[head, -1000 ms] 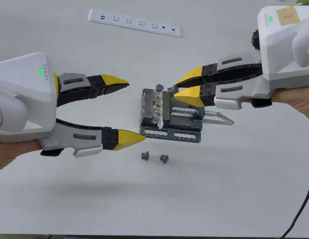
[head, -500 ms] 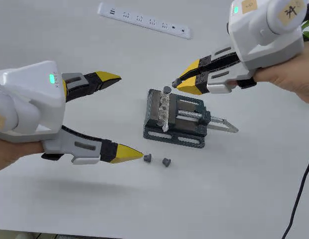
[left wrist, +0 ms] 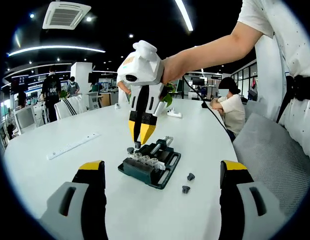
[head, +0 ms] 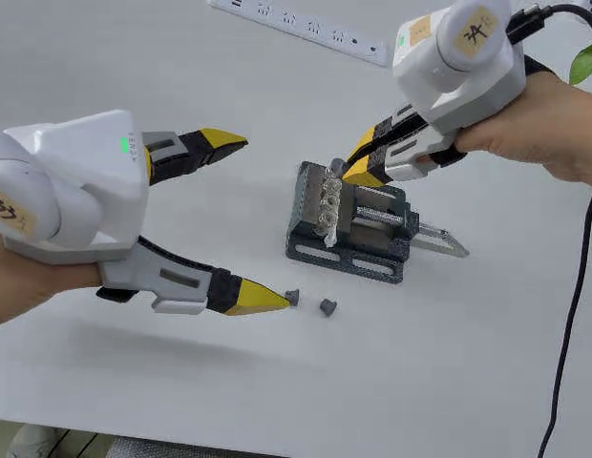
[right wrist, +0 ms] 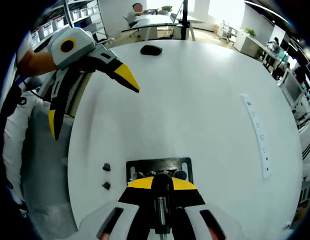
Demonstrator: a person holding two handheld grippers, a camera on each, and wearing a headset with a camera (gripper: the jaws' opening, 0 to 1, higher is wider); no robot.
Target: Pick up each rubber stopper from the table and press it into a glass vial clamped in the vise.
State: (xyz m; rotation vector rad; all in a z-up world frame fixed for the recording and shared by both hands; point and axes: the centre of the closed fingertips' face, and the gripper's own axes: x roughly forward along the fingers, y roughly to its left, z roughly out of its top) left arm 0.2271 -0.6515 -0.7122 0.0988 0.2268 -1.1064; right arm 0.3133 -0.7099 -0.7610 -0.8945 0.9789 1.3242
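Note:
A dark bench vise (head: 358, 243) (left wrist: 155, 172) (right wrist: 145, 167) clamps a row of glass vials (head: 327, 205) (left wrist: 145, 159). The far vial carries a grey stopper (head: 336, 164) (left wrist: 130, 149) (right wrist: 180, 175). My right gripper (head: 351, 172) (left wrist: 140, 141) (right wrist: 162, 182) points down at the vial row, shut on a dark rubber stopper. Two loose stoppers (head: 292, 297) (head: 327, 307) (left wrist: 190, 176) (right wrist: 106, 167) lie on the table in front of the vise. My left gripper (head: 263, 221) (left wrist: 162, 167) (right wrist: 92, 107) stands wide open left of the vise, its lower tip beside one loose stopper.
A white power strip (head: 306, 24) (left wrist: 72, 146) (right wrist: 257, 132) lies at the far side of the white table. A black cable (head: 568, 315) trails down the right edge. The vise's screw handle (head: 439, 240) sticks out to the right.
The right gripper has swung from lying level beside the vise to pointing steeply down at the vial row. The left gripper stays open, its lower tip now closer to a loose stopper. The camera shifted.

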